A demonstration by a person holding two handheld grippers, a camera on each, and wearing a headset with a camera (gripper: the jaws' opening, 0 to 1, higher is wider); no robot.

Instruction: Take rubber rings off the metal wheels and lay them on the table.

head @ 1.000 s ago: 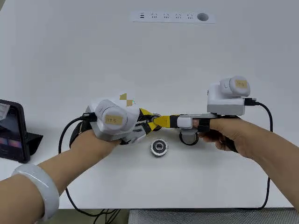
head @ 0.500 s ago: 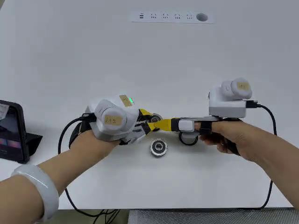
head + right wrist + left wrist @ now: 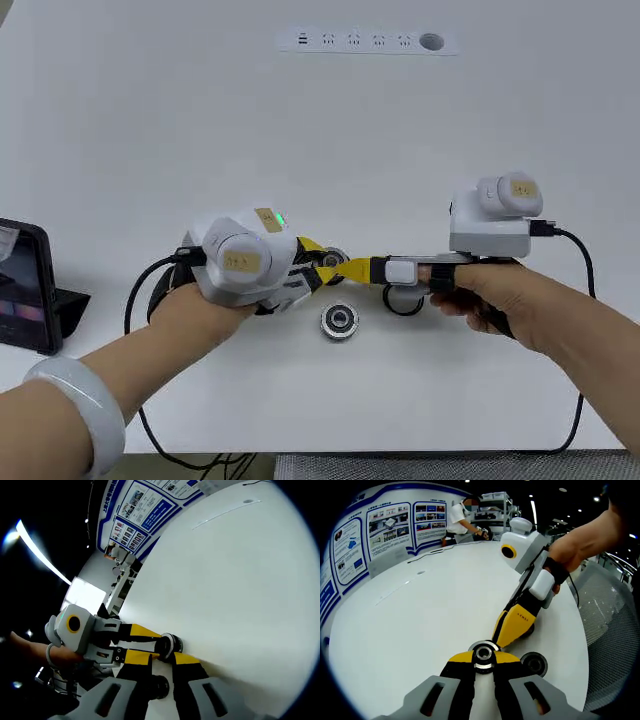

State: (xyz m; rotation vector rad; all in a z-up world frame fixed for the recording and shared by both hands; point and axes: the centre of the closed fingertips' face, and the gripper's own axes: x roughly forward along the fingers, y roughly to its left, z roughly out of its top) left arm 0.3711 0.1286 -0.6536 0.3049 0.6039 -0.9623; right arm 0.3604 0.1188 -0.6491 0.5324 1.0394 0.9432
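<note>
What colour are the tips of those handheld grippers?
Yellow fingertips, seen best in the left gripper view.

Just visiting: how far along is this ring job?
Partway, it seems. Done: one black rubber ring lies on the table. In hand: the left gripper holds a metal wheel while the right gripper reaches its rim, apparently after its ring. Left: that ring must come off; a second wheel sits on the table, and I cannot tell whether it bears a ring.
</note>
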